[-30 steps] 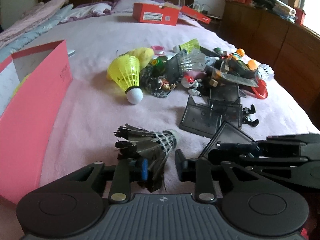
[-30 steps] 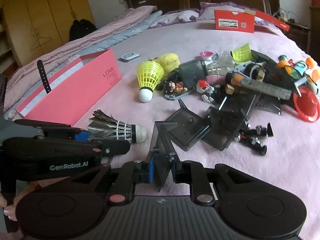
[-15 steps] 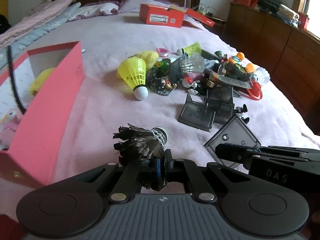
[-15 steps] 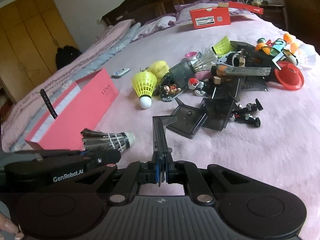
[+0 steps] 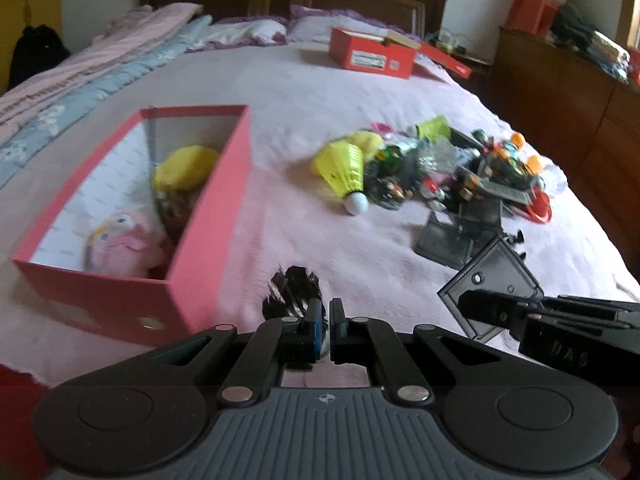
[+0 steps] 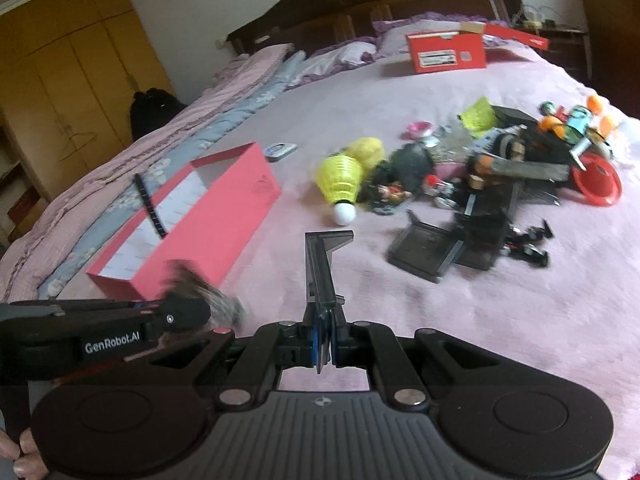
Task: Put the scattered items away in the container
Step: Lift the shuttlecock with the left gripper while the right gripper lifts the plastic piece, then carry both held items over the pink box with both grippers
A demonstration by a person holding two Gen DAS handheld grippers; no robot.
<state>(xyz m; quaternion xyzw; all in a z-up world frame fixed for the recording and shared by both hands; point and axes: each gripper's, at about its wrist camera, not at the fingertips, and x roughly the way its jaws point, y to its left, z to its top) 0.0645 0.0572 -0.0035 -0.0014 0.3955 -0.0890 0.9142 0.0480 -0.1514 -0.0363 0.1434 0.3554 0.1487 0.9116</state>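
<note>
Both grippers had lifted off the bedspread since a second earlier, each carrying its catch, and the pink box had come fully into sight.

From the left wrist view, the left gripper (image 5: 325, 332) was clamped on the dark feathered shuttlecock (image 5: 292, 294), whose black feathers fanned up just ahead of the fingertips. The pink box (image 5: 208, 216) stood open ahead and to the left of the fingers, holding a pink plush toy (image 5: 124, 246) and a yellow plush (image 5: 186, 168). Ahead and to the right lay the heap of scattered toys (image 5: 460, 176) on the pink bedspread (image 5: 320, 112), with a yellow shuttlecock (image 5: 348, 170) at its near edge. The right gripper's arm entered at the right, carrying the smoky plastic case lid (image 5: 494, 284).

From the right wrist view, the right gripper (image 6: 325, 346) was closed tight on that lid (image 6: 320, 268), held edge-on and upright past the fingertips. The box (image 6: 224, 216) lay ahead-left; the left gripper (image 6: 176, 318) hovered to the left with the blurred shuttlecock (image 6: 220, 302).
</note>
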